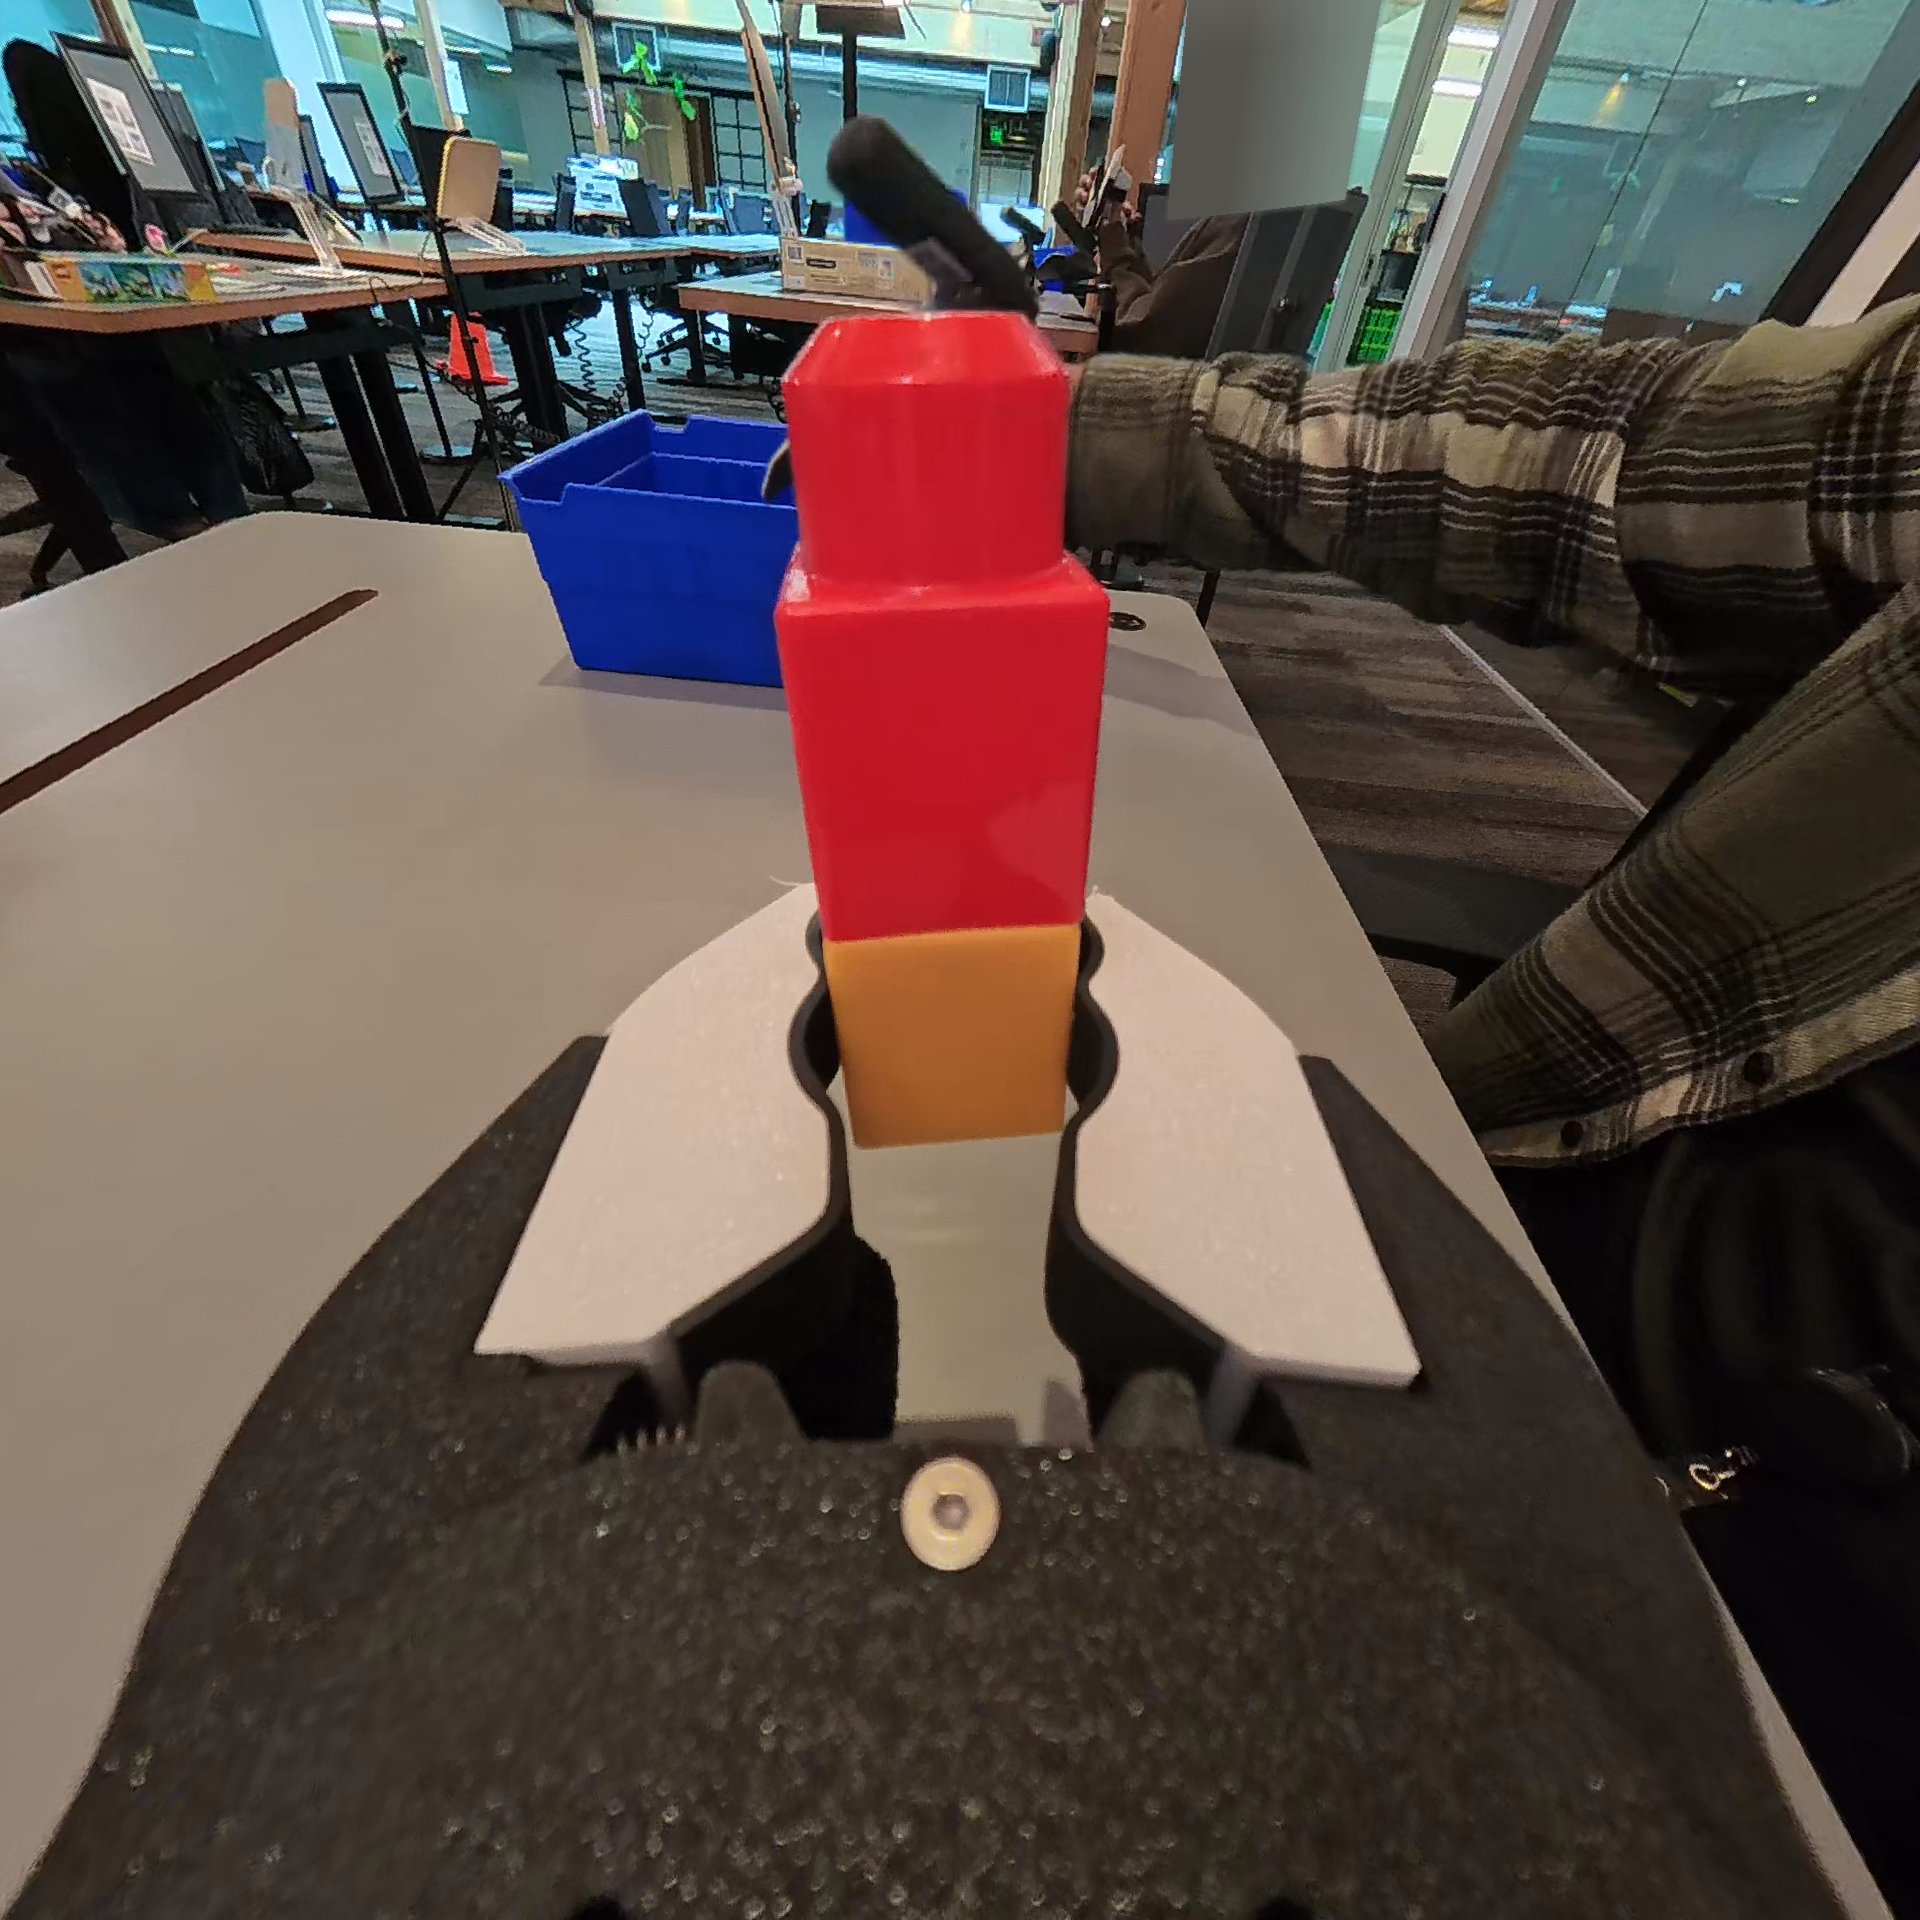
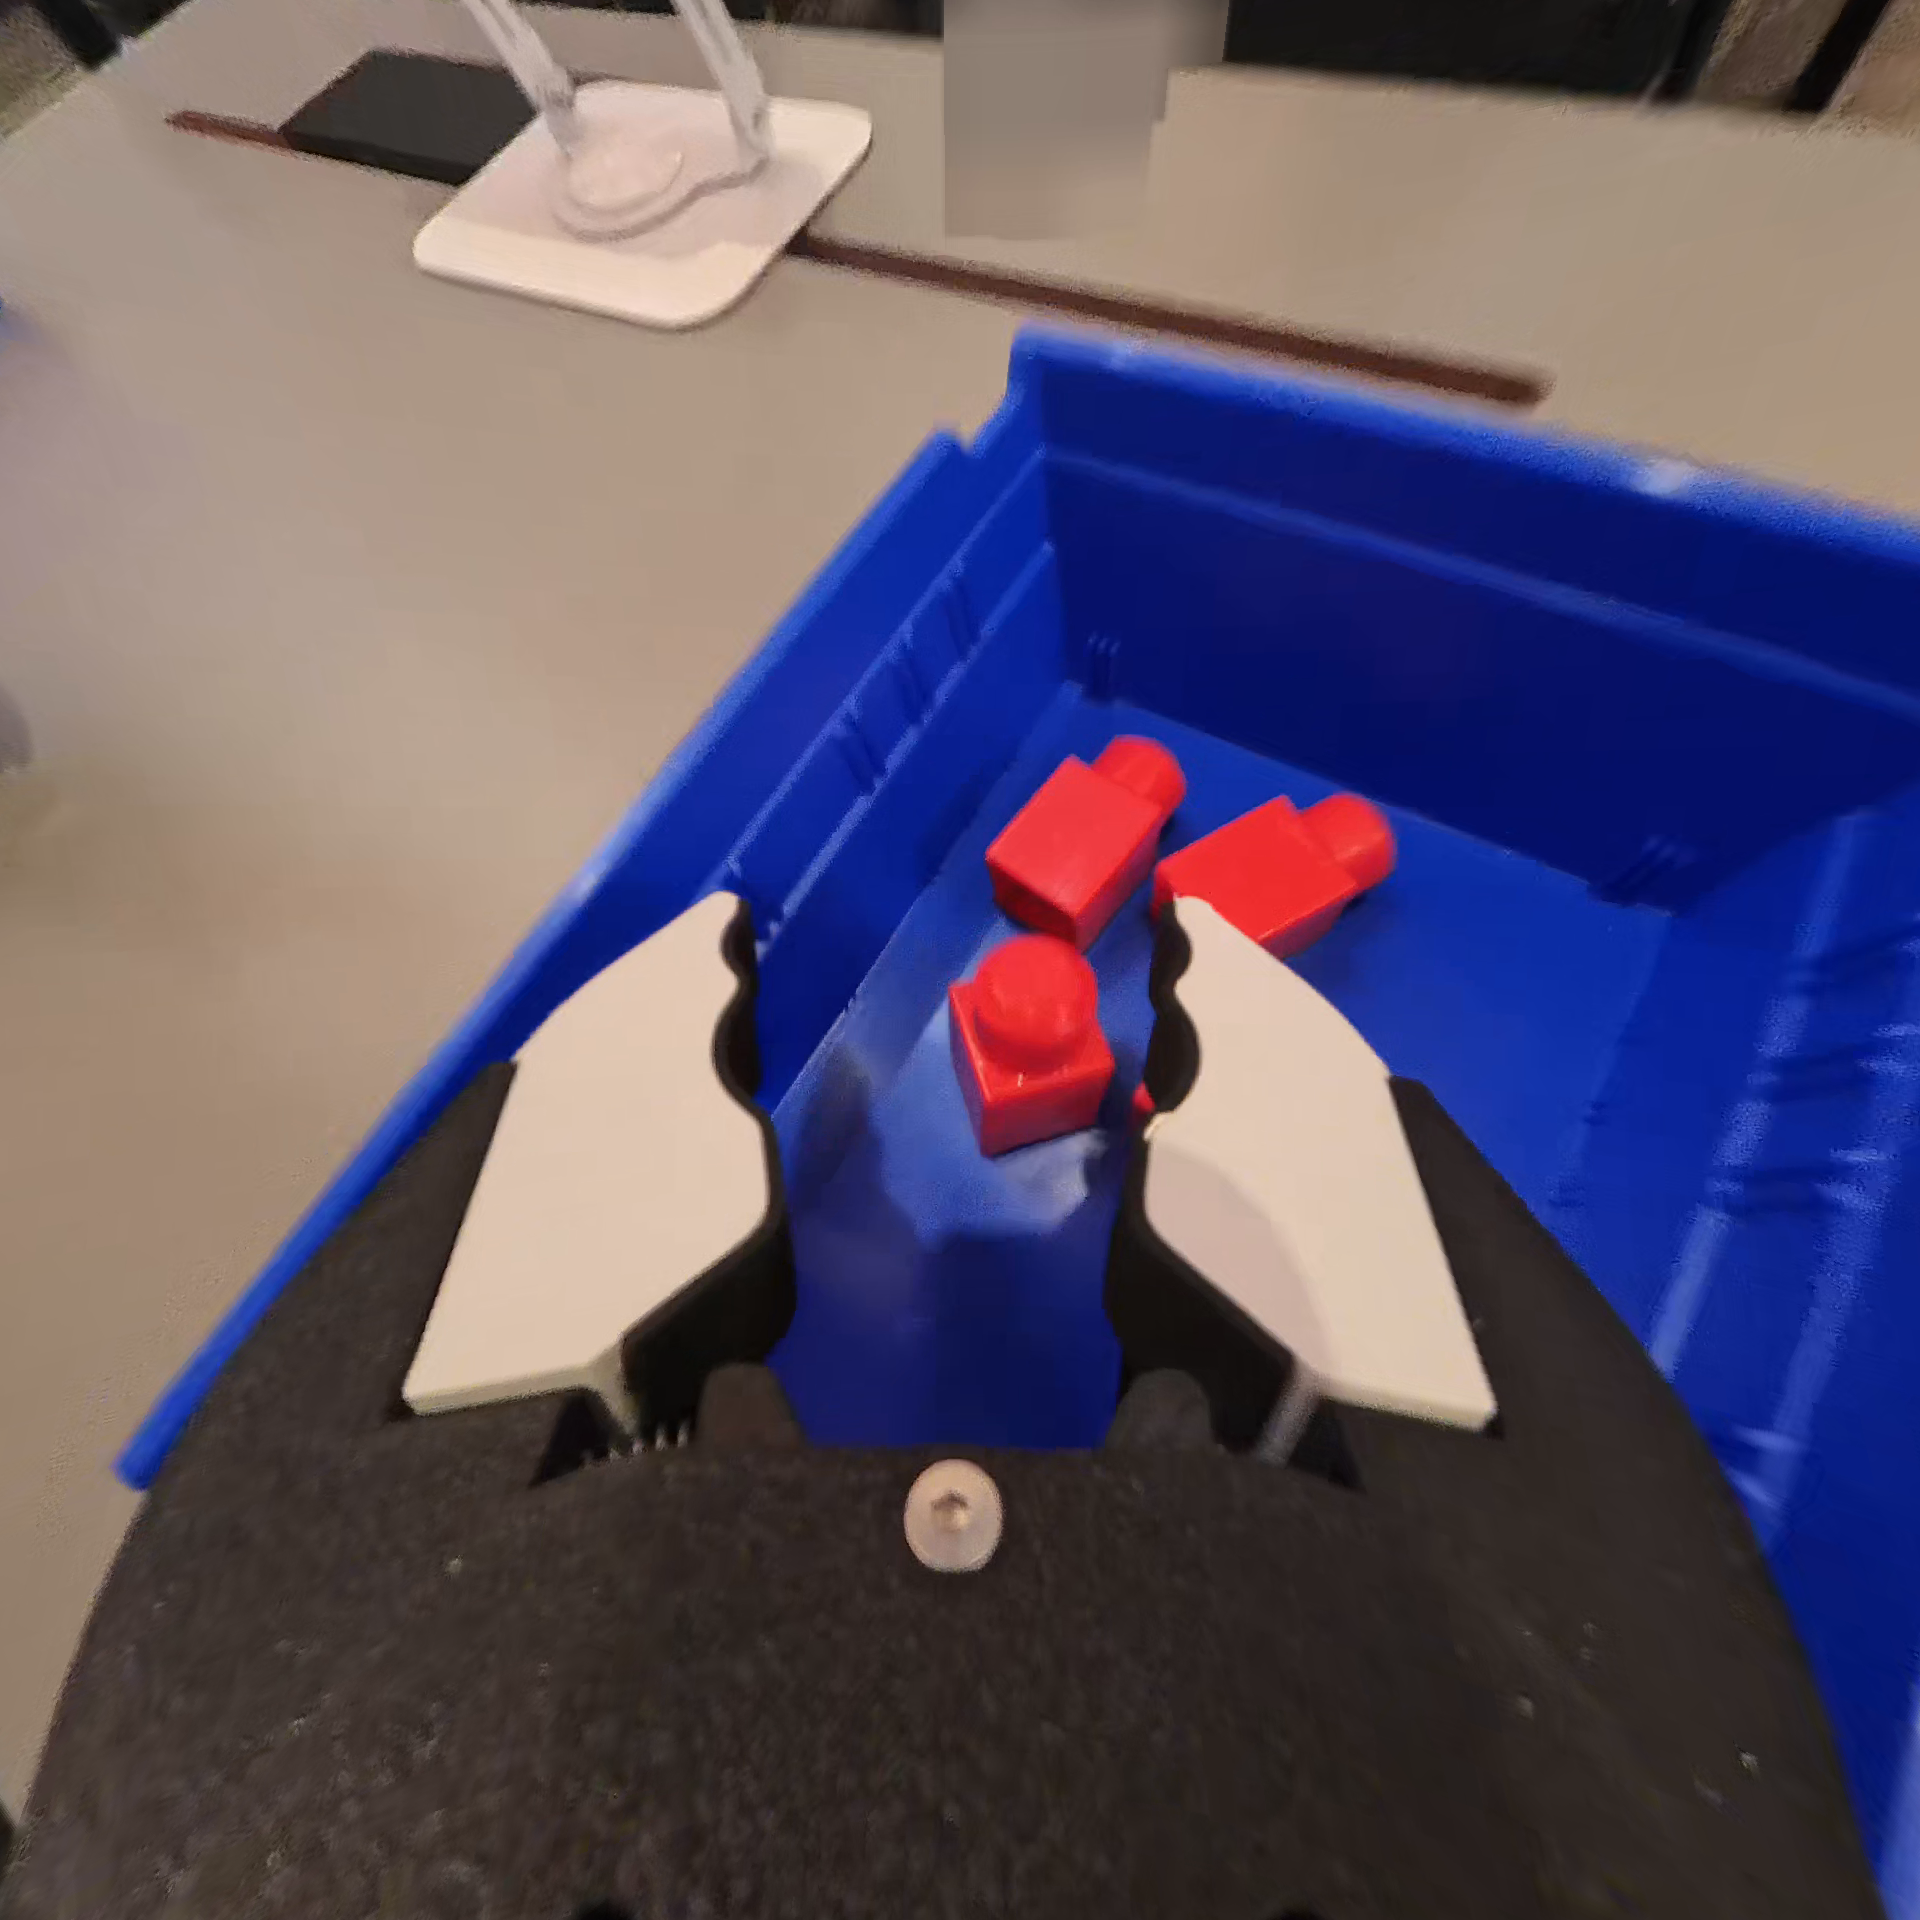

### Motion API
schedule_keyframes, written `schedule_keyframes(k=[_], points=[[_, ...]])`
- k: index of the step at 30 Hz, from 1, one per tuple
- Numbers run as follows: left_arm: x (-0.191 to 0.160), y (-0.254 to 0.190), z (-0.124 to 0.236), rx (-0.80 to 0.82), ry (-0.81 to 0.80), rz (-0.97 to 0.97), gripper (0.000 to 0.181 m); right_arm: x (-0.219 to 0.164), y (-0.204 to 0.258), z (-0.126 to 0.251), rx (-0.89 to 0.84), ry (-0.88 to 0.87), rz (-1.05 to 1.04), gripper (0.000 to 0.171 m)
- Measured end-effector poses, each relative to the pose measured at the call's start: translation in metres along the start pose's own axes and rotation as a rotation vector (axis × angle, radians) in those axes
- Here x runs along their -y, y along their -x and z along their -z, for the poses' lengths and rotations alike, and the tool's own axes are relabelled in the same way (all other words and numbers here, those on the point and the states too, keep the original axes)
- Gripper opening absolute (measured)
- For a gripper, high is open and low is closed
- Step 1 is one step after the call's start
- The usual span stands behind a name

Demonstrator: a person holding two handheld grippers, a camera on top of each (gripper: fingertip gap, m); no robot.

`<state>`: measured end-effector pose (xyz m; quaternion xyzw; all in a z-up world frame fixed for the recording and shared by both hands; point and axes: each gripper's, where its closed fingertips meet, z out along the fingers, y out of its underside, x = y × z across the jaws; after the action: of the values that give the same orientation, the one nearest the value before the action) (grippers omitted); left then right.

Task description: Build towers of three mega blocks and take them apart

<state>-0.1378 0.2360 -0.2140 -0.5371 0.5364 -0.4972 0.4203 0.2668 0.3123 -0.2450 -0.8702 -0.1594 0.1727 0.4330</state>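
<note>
In your left wrist view, your left tongs [image 1: 951,1039] are pinching the orange block [image 1: 951,1039] at the bottom of a stack, one finger against each side. A red block [image 1: 940,753] sits pressed on top of it, its stud at 12 o'clock. The stack stands upright over the grey table [image 1: 312,935]. A blue bin [image 1: 655,582] rests on the table at 11 o'clock, behind the stack. Your plaid sleeve [image 1: 1455,488] reaches across from 3 o'clock behind the stud.

In your right wrist view, your right tongs [image 2: 951,997] are spread and hold nothing, hanging over the blue bin [image 2: 1455,582]. One red block [image 2: 1034,1060] stands stud-up on the bin floor between the fingers. Two more red blocks [image 2: 1086,836] [image 2: 1278,868] lie on their sides just beyond it, toward 12 and 1 o'clock. A white stand base [image 2: 644,197] sits on the table at 11 o'clock.
</note>
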Motion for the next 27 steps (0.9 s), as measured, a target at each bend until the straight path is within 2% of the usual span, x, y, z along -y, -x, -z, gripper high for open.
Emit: schedule_keyframes(k=[3,5,7,9,12,15,17,21,23,25,27], points=[[-0.002,0.003,0.000,0.010,0.009,0.015,0.040,0.062,0.030,0.033,-0.028,-0.162,0.096,0.073],[-0.004,0.005,-0.001,0.014,0.019,0.028,0.041,0.097,0.082,0.037,0.029,-0.213,0.203,0.078],[-0.004,0.003,-0.002,0.007,0.020,0.026,0.040,0.114,0.151,0.021,0.154,-0.193,0.316,0.088],[-0.003,0.001,-0.003,0.007,0.024,0.013,0.041,0.116,0.226,-0.004,0.305,-0.159,0.427,0.091],[-0.002,-0.001,-0.002,0.002,0.018,0.001,0.040,0.104,0.329,-0.040,0.561,-0.126,0.552,0.086],[-0.004,-0.001,-0.002,-0.004,0.019,0.009,0.040,0.089,0.399,-0.065,0.723,-0.090,0.678,0.082],[-0.004,-0.002,-0.002,-0.016,0.015,0.016,0.040,0.083,0.423,-0.080,0.745,-0.070,0.768,0.079],[-0.002,-0.005,-0.002,-0.024,0.016,0.007,0.041,0.079,0.438,-0.101,0.747,-0.013,0.826,0.077],[0.000,-0.008,-0.003,-0.033,0.013,-0.003,0.040,0.076,0.439,-0.107,0.750,0.028,0.835,0.063],[0.002,-0.010,-0.002,-0.037,0.005,-0.014,0.040,0.070,0.440,-0.107,0.784,0.077,0.844,0.038],[0.002,-0.009,-0.003,-0.031,0.016,-0.011,0.040,0.070,0.438,-0.107,0.774,0.111,0.834,0.037]])
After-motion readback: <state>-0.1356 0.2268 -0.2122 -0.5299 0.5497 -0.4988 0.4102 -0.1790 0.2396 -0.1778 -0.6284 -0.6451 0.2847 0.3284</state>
